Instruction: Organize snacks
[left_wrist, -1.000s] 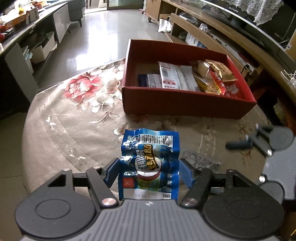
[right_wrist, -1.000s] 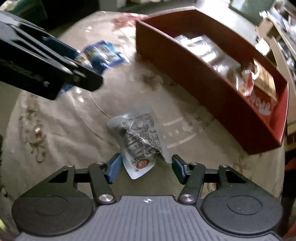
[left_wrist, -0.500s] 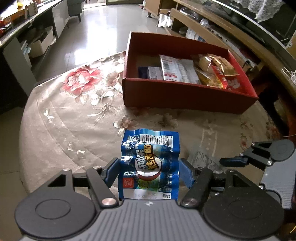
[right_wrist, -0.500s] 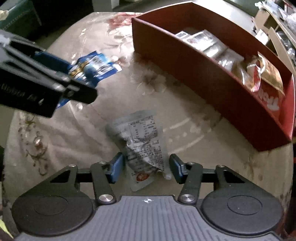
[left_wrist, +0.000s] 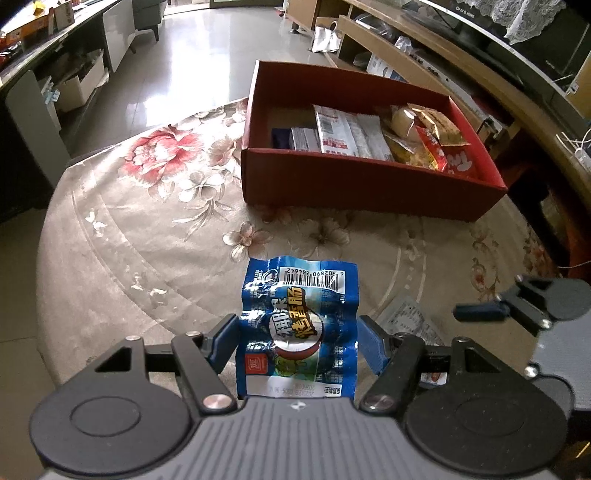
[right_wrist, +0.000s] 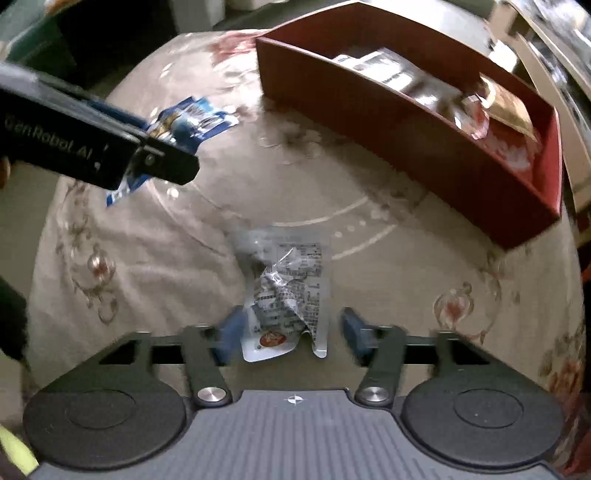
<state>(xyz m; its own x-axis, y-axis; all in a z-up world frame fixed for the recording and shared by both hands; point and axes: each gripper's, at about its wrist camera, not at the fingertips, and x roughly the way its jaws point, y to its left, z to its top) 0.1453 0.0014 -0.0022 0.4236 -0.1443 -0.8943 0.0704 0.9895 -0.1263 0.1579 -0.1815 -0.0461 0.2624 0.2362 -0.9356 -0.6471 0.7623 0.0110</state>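
A: Blue packet?
B: Blue snack packet, barcode end pointing away from me, white label end toward me, yellow lettering and a round picture mid-face. Crinkled, face up, sitting between my left tool's blue pads.
A: Other one?
B: Clear silver packet, printed text on the upper part, small red-orange logo at the near end. Creased, corners folded, lying on the floral cloth.
A: Box?
B: Red box, open top, far side of the table. Packets side by side inside: dark and white ones left and middle, gold and red ones right.
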